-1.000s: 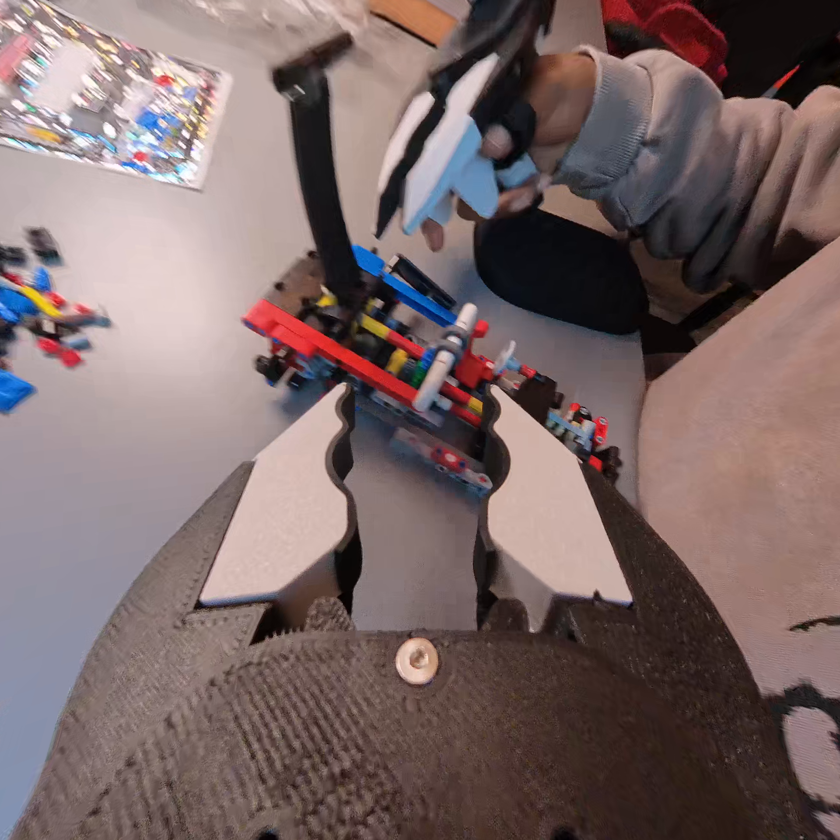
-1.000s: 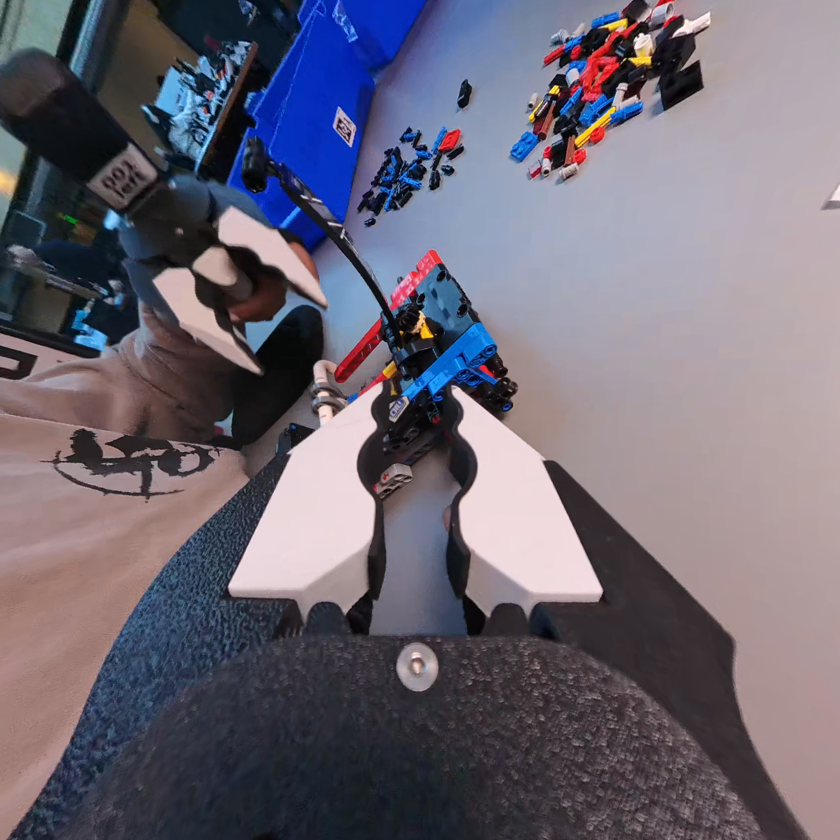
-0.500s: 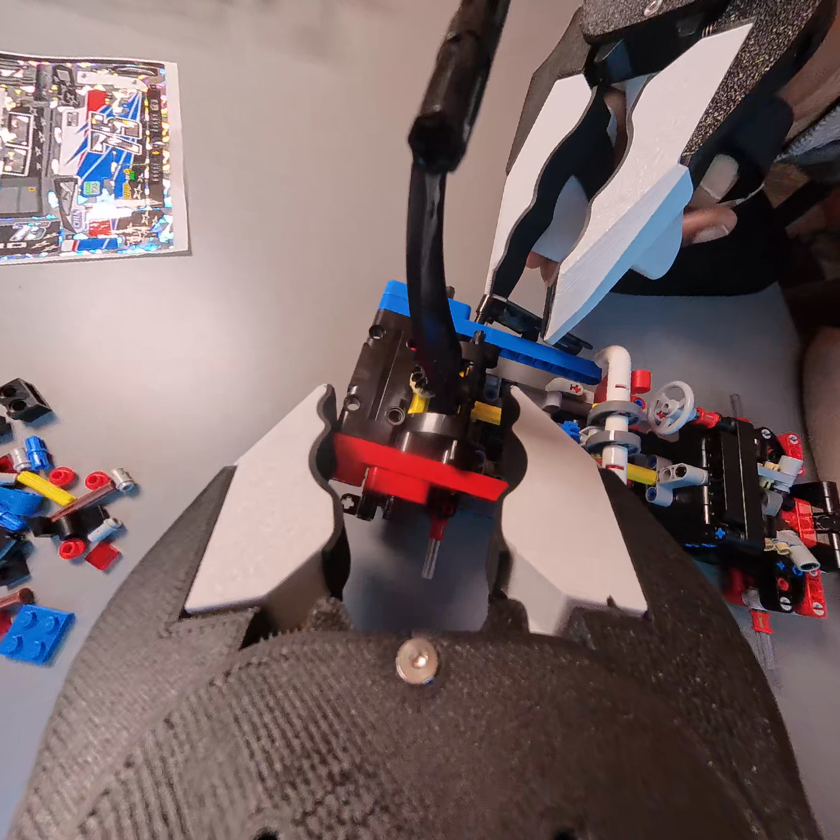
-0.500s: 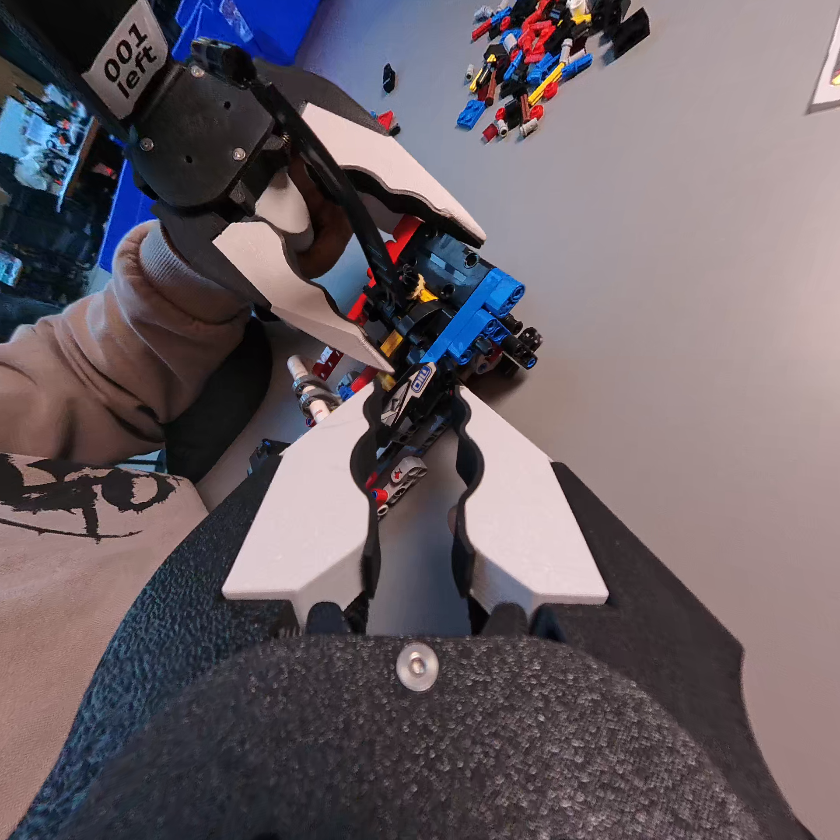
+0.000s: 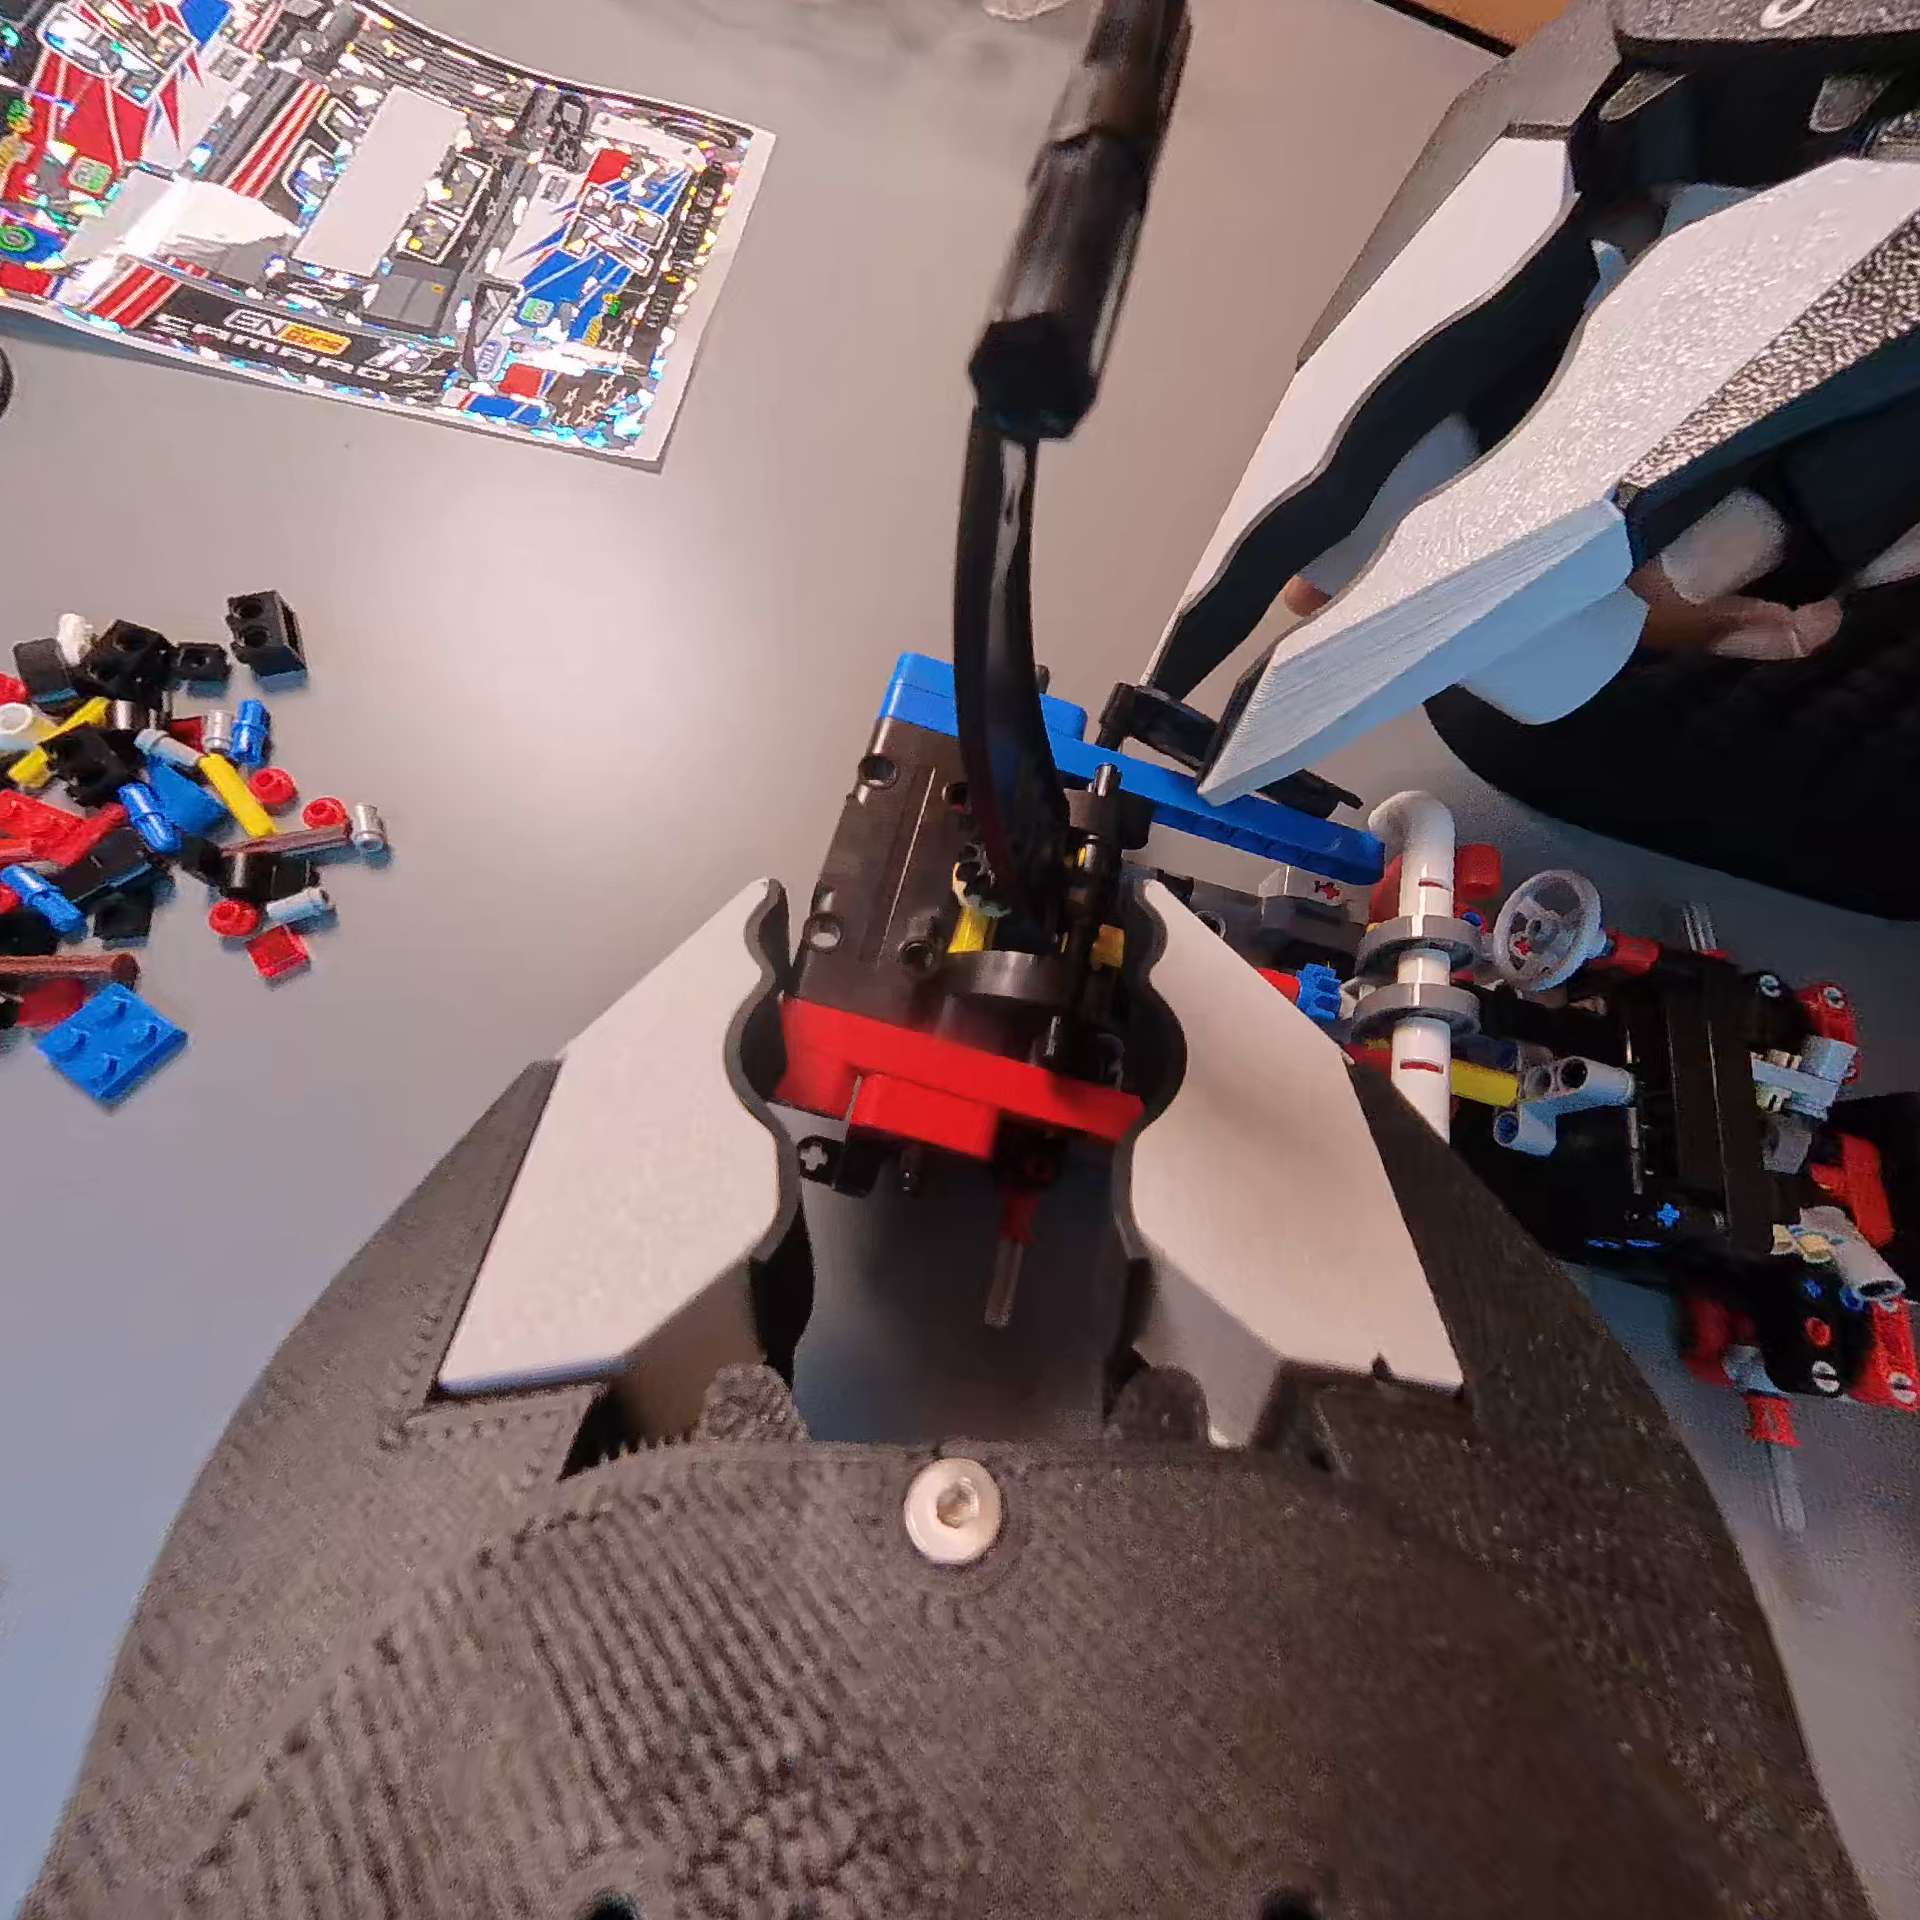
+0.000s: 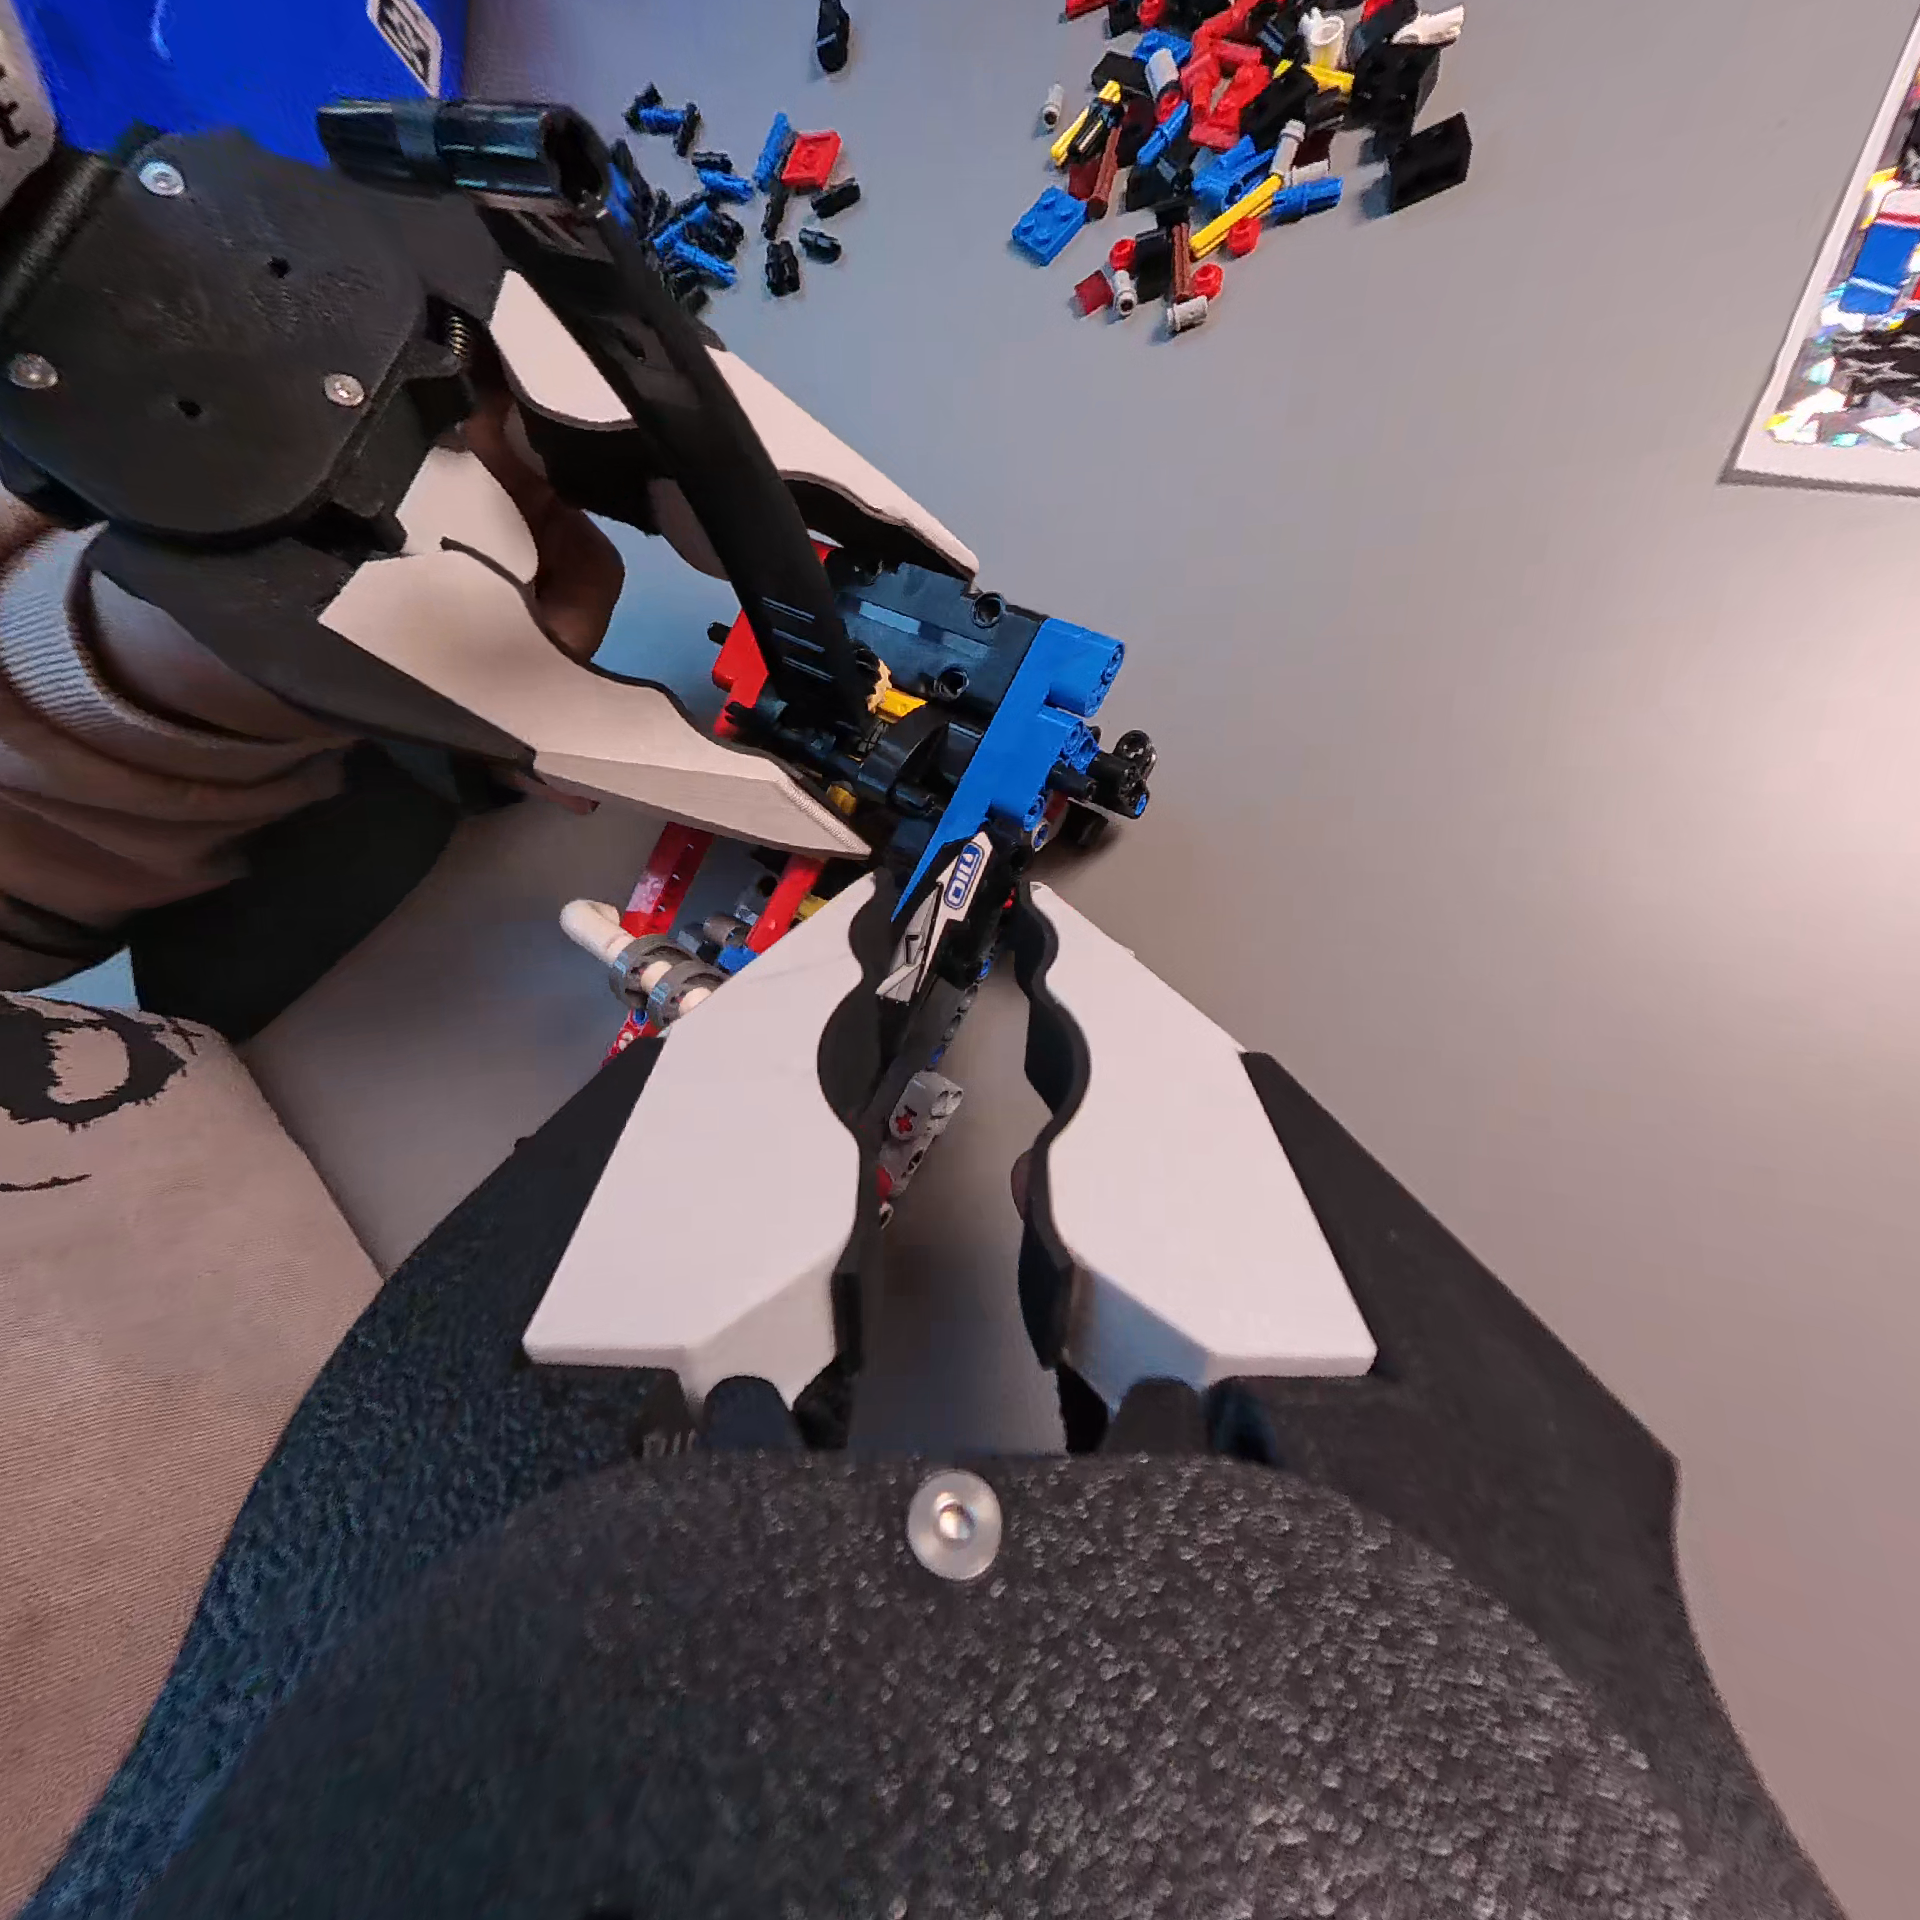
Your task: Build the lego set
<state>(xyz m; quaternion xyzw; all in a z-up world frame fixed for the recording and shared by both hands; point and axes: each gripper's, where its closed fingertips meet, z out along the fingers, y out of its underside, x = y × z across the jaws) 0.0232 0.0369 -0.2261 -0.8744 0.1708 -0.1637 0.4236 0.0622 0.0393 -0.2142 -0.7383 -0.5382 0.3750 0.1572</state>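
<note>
The part-built lego car (image 5: pixel 935 997) lies on the grey table, black and red with a blue side beam (image 5: pixel 1226 810) and a black flexible hose (image 5: pixel 997 582) arching up from it. My left gripper (image 5: pixel 961 904) is closed around its red and black rear end, one finger on each side. My right gripper (image 6: pixel 948 888) is shut on a black side panel with a sticker (image 6: pixel 935 935) beside the blue beam (image 6: pixel 1039 717). The right gripper also shows in the left wrist view (image 5: pixel 1195 727), and the left gripper in the right wrist view (image 6: pixel 914 707). The hose (image 6: pixel 665 343) crosses in front of the left gripper.
A pile of loose pieces (image 5: pixel 125 810) lies to the left and shows far off in the right wrist view (image 6: pixel 1236 135). A sticker sheet (image 5: pixel 364 208) lies beyond it. Small blue and black pins (image 6: pixel 717 208) sit near a blue box (image 6: pixel 208 62). The person's clothing (image 6: pixel 156 1195) borders the table.
My left gripper came in from a distance, opened wider and closed around the car's rear end. My right gripper has stayed on the car's side panel.
</note>
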